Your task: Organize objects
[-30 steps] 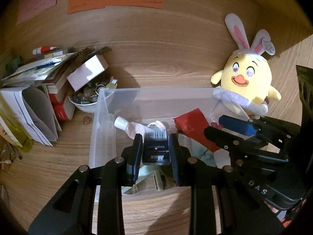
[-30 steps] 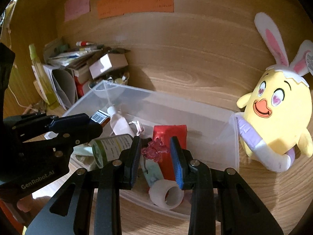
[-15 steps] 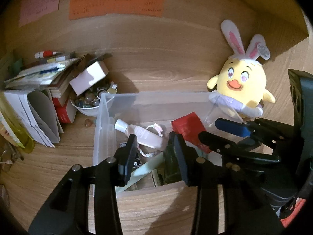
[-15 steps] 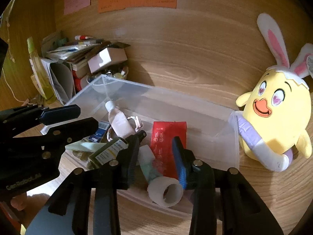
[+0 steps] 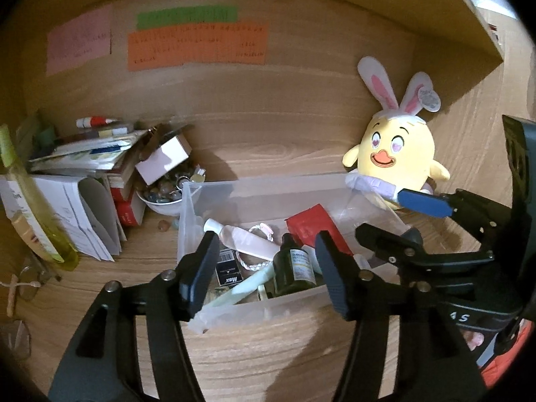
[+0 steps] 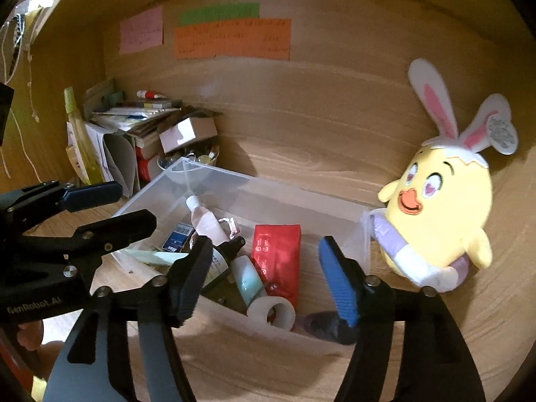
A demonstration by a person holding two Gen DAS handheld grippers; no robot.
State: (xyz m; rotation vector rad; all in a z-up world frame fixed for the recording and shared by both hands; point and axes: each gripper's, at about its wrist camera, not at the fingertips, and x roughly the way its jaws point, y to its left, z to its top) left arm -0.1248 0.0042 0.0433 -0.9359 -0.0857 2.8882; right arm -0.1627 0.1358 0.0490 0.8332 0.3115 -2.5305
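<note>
A clear plastic bin (image 5: 191,207) (image 6: 268,187) stands on the wooden shelf. It holds a dark green bottle (image 5: 294,264) (image 6: 217,264), a red packet (image 5: 318,227) (image 6: 278,254), a pink bottle (image 5: 241,238), a black box (image 5: 227,268) and a tape roll (image 6: 271,311). My left gripper (image 5: 263,258) hovers over the bin's near wall, its jaws opening with nothing between them. My right gripper (image 6: 264,254) hovers beside it to the right, its jaws also opening and empty. A dark purple charm (image 6: 318,321) lies at the bin's near corner.
A yellow plush chick with rabbit ears (image 5: 395,154) (image 6: 439,214) leans against the bin's right end. At the left stand stacked books and papers (image 5: 83,167), a bowl of stones (image 5: 164,194), a white box (image 5: 164,164) and a yellow-green bottle (image 5: 30,211). Sticky notes (image 5: 197,47) hang on the back wall.
The left gripper let go of the black box and the right let go of the pink charm; both now lie in the bin. Both jaws spread wide and drew back upward.
</note>
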